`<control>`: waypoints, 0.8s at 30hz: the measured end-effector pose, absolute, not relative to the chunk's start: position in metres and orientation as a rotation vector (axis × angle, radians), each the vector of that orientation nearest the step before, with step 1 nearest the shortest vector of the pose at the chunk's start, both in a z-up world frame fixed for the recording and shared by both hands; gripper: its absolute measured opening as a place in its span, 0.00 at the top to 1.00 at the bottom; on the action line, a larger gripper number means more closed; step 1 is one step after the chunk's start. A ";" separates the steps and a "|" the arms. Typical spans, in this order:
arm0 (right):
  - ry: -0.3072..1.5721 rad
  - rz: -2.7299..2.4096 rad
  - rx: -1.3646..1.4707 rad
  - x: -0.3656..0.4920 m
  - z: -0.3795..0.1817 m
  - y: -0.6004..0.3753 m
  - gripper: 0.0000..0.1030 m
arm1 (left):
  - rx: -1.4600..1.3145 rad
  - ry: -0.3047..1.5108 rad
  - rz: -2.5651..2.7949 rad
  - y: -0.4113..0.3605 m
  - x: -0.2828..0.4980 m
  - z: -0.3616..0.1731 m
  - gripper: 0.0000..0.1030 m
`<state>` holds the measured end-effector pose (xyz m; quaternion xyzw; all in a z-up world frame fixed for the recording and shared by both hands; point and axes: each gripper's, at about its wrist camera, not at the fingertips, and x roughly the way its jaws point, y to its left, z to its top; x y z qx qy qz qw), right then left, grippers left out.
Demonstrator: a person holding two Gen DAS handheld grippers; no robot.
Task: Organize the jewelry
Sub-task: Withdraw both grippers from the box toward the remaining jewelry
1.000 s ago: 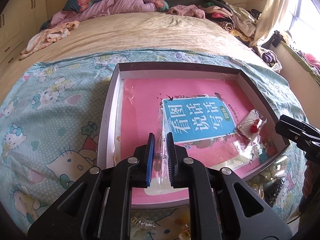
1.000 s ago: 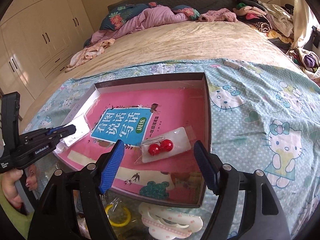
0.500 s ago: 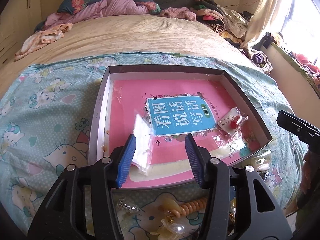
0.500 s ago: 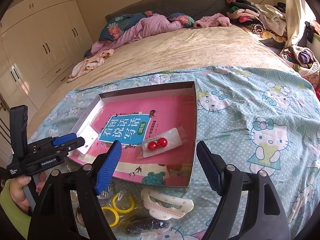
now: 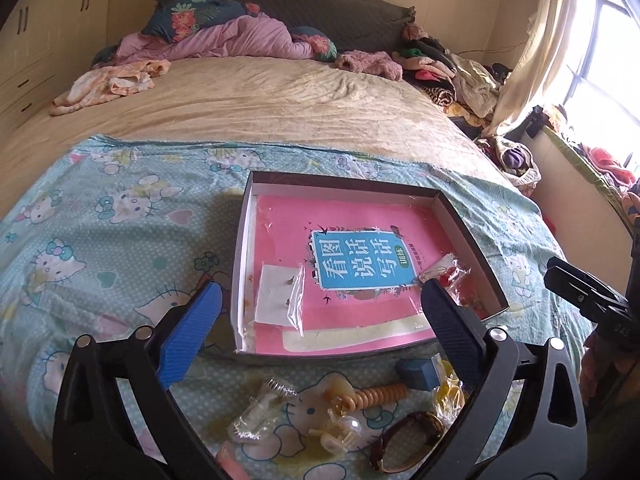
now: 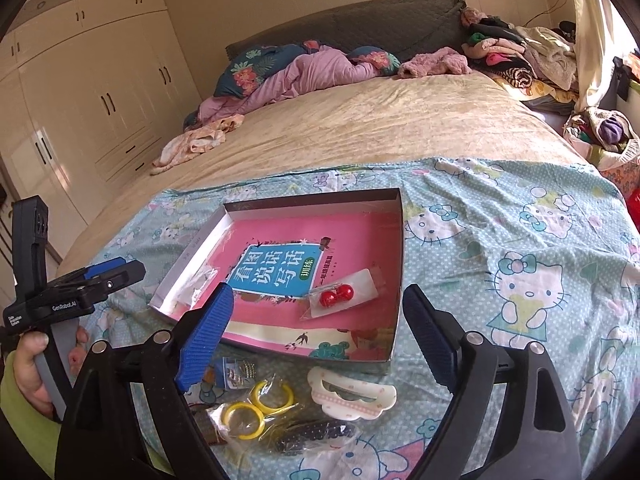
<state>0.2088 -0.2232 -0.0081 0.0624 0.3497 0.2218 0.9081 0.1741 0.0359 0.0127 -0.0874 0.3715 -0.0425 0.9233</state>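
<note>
A shallow box (image 5: 242,264) (image 6: 398,248) with a pink book in it lies on the cartoon-cat sheet. Inside lie a bagged white earring card (image 5: 278,294) at the left and bagged red ball earrings (image 6: 336,296) (image 5: 450,272) at the right. My left gripper (image 5: 318,322) hangs above the box's near edge, its jaws opening wide with nothing between them. My right gripper (image 6: 318,336) is also opening and empty, above the near right corner. Loose pieces lie in front: yellow hoops (image 6: 256,404), a white hair clip (image 6: 352,394), an orange coil tie (image 5: 380,394), a brown bracelet (image 5: 404,440).
The sheet (image 6: 520,264) covers the near end of a wide bed. Bedding and pillows (image 5: 224,36) are heaped at the headboard, clothes (image 5: 460,76) pile at the far right. Wardrobes (image 6: 80,100) line the left wall. A hand (image 6: 36,360) in a green sleeve holds the left gripper.
My left gripper let go of the bagged earring card, which now lies in the box, then opened wide and rose back. The right gripper widened and pulled up and away.
</note>
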 end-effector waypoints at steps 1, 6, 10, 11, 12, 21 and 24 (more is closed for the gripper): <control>0.718 0.462 0.126 0.207 -0.006 -0.222 0.16 | -0.182 0.758 -0.085 0.037 0.172 0.014 0.09; 0.702 0.475 0.116 0.196 0.001 -0.219 0.16 | -0.186 0.742 -0.080 0.040 0.160 0.021 0.09; 0.696 0.480 0.109 0.191 0.004 -0.219 0.16 | -0.190 0.728 -0.080 0.042 0.150 0.025 0.09; 0.696 0.481 0.107 0.189 0.004 -0.219 0.16 | -0.191 0.727 -0.077 0.043 0.148 0.025 0.09; 0.696 0.481 0.107 0.188 0.005 -0.219 0.16 | -0.193 0.724 -0.077 0.043 0.146 0.026 0.09; 0.715 0.515 0.076 0.169 0.002 -0.211 0.16 | -0.174 0.722 -0.078 0.042 0.126 0.026 0.09; 0.729 0.530 0.064 0.163 -0.001 -0.206 0.16 | -0.169 0.724 -0.079 0.042 0.120 0.025 0.09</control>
